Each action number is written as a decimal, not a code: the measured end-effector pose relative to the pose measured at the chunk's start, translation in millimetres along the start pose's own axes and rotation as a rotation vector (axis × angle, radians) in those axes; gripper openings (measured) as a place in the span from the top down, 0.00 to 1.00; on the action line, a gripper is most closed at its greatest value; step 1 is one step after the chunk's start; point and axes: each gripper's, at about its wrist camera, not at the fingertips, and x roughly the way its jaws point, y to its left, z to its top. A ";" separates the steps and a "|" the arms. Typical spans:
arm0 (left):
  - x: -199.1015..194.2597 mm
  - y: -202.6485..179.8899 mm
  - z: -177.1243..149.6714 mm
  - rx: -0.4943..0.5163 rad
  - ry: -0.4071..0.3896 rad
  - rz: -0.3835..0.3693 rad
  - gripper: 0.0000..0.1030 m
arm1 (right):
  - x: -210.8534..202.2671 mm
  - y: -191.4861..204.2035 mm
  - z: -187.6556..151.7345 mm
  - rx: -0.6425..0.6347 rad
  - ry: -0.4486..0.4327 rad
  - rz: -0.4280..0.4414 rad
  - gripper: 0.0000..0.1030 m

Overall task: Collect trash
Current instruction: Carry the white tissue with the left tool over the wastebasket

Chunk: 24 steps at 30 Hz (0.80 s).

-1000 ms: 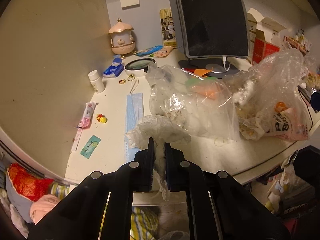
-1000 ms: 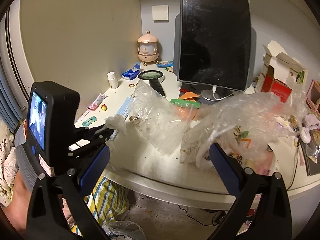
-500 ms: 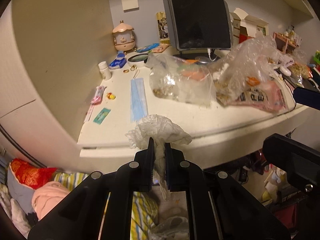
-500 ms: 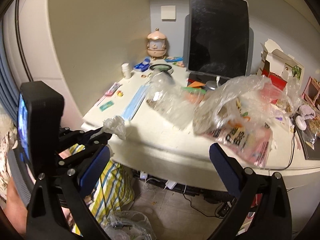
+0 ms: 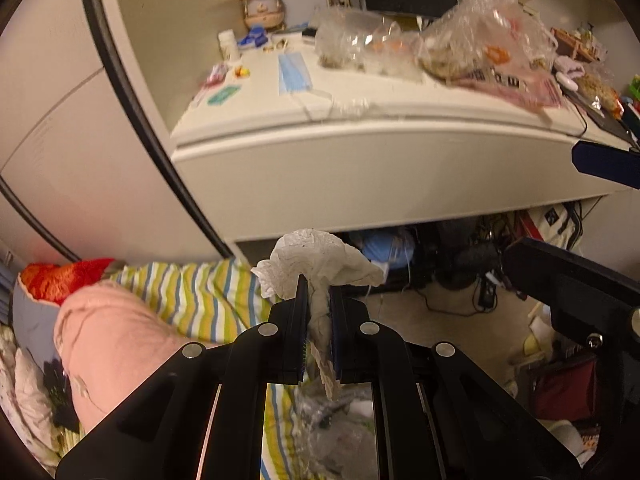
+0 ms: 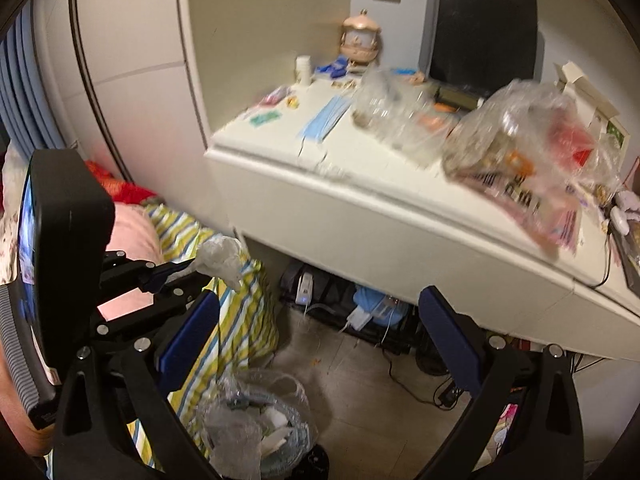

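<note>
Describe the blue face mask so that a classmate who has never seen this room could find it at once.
Start at the white desk below the dark monitor. Toward its left front edge lies the face mask, flat beside the clear plastic bags. It is the only pale blue pleated rectangle there, with thin ear loops.

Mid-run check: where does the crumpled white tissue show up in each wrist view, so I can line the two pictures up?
Left wrist: the crumpled white tissue sits low at centre, pinched in the left gripper, below the desk edge.
Right wrist: the tissue is left of centre, at the tip of the left gripper, above the lined trash bin.
Shared landmark: the blue face mask on the desk.
</note>
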 end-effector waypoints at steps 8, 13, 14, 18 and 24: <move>25.9 9.0 -64.4 -0.026 0.108 -0.005 0.92 | 28.5 21.9 -45.0 -0.039 0.070 0.034 0.06; 48.5 8.4 -107.4 -0.052 0.184 -0.020 0.92 | 54.9 32.7 -74.7 -0.052 0.132 0.059 0.06; 54.0 7.8 -117.4 -0.060 0.201 -0.025 0.92 | 62.0 34.4 -81.3 -0.053 0.147 0.064 0.06; 77.1 2.8 -154.7 -0.074 0.267 -0.042 0.92 | 89.0 39.2 -105.7 -0.062 0.196 0.075 0.06; 116.9 -4.5 -204.6 -0.103 0.358 -0.066 0.92 | 128.2 47.8 -143.3 -0.109 0.259 0.087 0.06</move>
